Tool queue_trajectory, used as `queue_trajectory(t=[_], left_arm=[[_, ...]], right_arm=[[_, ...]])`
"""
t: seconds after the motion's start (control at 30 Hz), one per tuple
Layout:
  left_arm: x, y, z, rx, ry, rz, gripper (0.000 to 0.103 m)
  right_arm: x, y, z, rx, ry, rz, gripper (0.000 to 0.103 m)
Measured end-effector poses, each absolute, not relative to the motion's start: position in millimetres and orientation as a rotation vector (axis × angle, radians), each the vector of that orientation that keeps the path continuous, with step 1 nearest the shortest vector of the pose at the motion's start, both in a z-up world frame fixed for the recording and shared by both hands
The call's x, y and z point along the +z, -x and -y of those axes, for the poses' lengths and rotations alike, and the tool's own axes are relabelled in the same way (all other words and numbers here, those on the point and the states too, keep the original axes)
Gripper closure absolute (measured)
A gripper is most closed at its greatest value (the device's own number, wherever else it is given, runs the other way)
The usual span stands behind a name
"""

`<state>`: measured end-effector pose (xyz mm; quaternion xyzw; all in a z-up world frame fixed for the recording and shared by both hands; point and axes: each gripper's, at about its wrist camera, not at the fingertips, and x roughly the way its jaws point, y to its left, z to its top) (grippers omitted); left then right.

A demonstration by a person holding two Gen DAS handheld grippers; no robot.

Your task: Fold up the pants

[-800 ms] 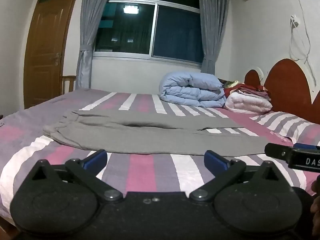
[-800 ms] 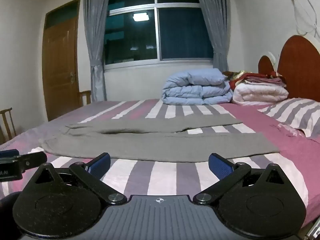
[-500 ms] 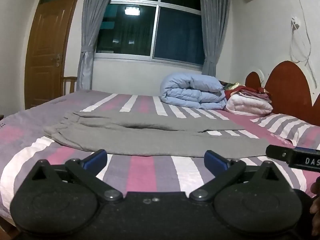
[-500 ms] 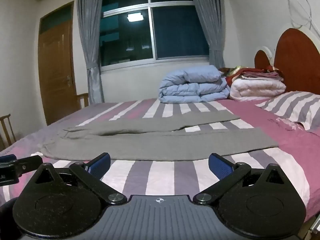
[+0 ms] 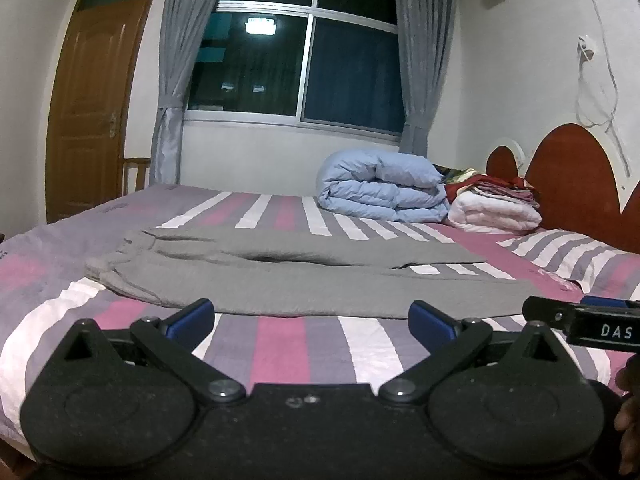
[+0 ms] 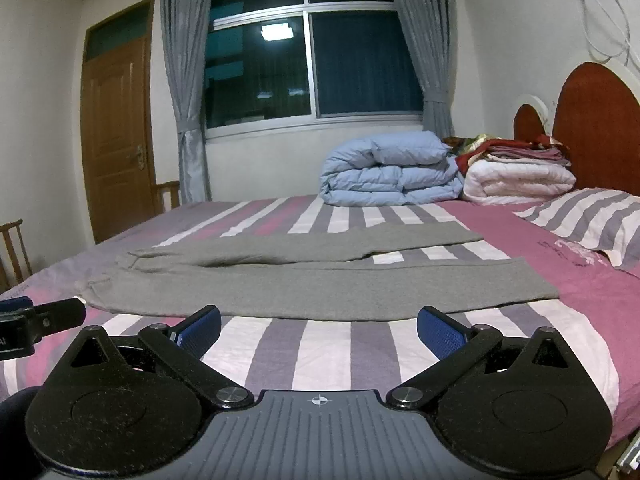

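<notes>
Now the long grey soft pants (image 5: 304,280) lie flat across the striped bed (image 5: 280,340), near its front edge. Both the left hand-held gripper (image 5: 310,316) and right hand-held gripper (image 6: 318,326) are wide open, holding nothing.

pants (image 6: 320,288) grey | bedsheet (image 6: 320,352) pink/purple/white stripes | duvet (image 6: 388,176) lt blue

left gripper (image 5: 312,316): matte black body, two round pivot housings with triangular cut-outs, silver pivot screws, blue ribbed pads (image 5: 191,317). right gripper (image 6: 319,326): the same black linkage and blue pads on a grey ribbed centre plate with a crosshair mark; white letters "das" on its side.
</notes>
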<state>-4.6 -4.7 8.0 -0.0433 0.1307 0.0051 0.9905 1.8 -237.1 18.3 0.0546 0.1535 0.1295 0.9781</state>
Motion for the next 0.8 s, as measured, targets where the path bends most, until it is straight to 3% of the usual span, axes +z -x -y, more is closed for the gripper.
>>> queue_trajectory(t=[0.8], left_arm=[[3, 12, 9, -0.001, 0.045, -0.201, 0.006]], right_arm=[[23, 7, 244, 0.234, -0.143, -0.267, 0.000]])
